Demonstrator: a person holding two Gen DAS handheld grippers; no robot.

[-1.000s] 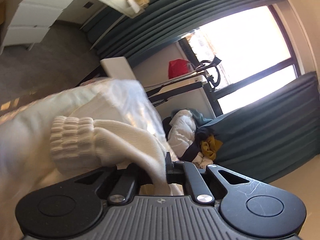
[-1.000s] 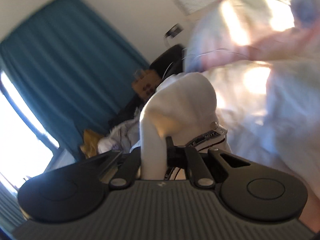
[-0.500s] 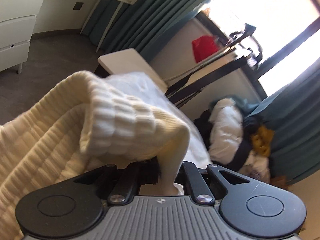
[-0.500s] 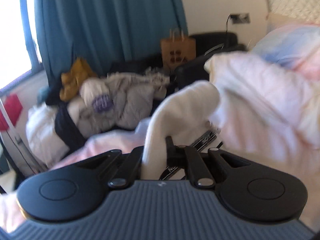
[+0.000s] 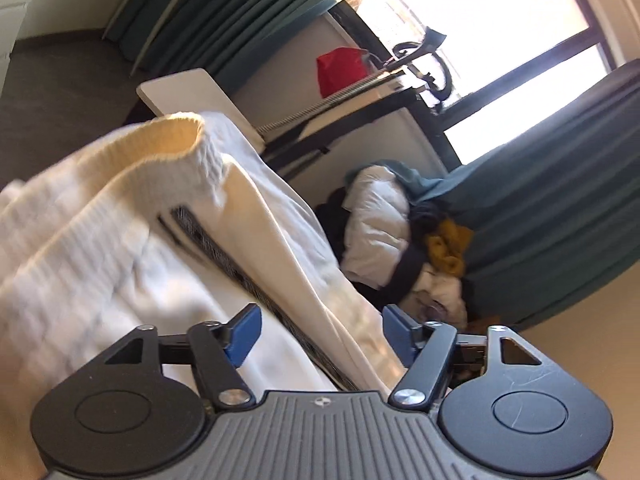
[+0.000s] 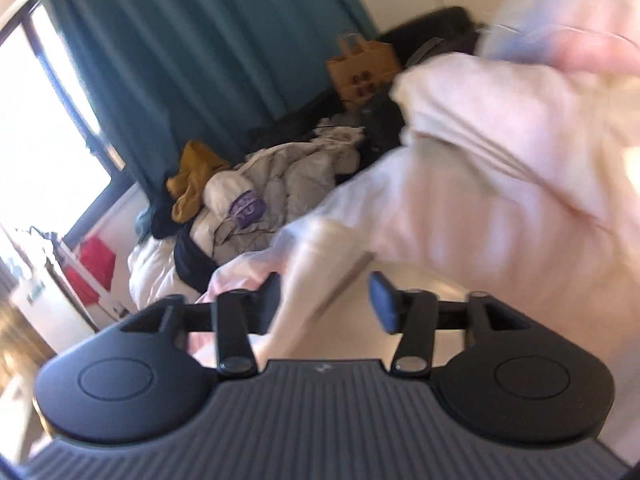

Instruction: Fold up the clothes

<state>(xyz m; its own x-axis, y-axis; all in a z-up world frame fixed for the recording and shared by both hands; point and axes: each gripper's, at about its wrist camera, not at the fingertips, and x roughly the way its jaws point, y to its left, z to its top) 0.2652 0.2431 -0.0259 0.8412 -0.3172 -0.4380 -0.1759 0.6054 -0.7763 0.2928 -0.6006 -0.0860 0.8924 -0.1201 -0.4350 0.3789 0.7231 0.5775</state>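
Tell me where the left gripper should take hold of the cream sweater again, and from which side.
Grip the ribbed cuff of the cream sweater. It stands up as a thick rolled edge above and left of the open left gripper, so come forward and leftward and pinch across the rib. The flat panel offers no edge.

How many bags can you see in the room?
2: a red bag on the desk by the window, and a brown paper bag beside the teal curtain. The clothes pile may hide others.
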